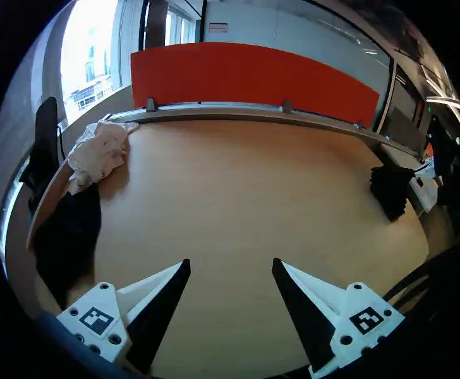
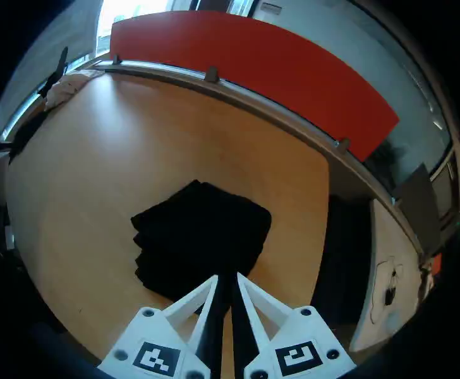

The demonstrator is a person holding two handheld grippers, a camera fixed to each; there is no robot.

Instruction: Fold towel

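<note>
Nothing legible: tags [image 1: 96, 319] on the left gripper [image 1: 230, 268] bear only patterns; the wall sign [image 1: 217, 27] is too small.

the middle of the wooden desk [image 1: 242, 189] lies bare, open for passing. a red partition [image 1: 249, 72] walls off its far edge. a pale cloth heap [image 1: 100, 151] fills the far left corner, a dark cloth [image 1: 69, 234] drapes the left edge, and a black towel stack [image 2: 201, 243] takes up the right side

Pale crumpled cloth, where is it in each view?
Left gripper view: pale crumpled cloth at upper left, on the table's far corner.
Right gripper view: small, far upper left, at the table's corner.
Shared landmark: the red divider behind the table.
</note>
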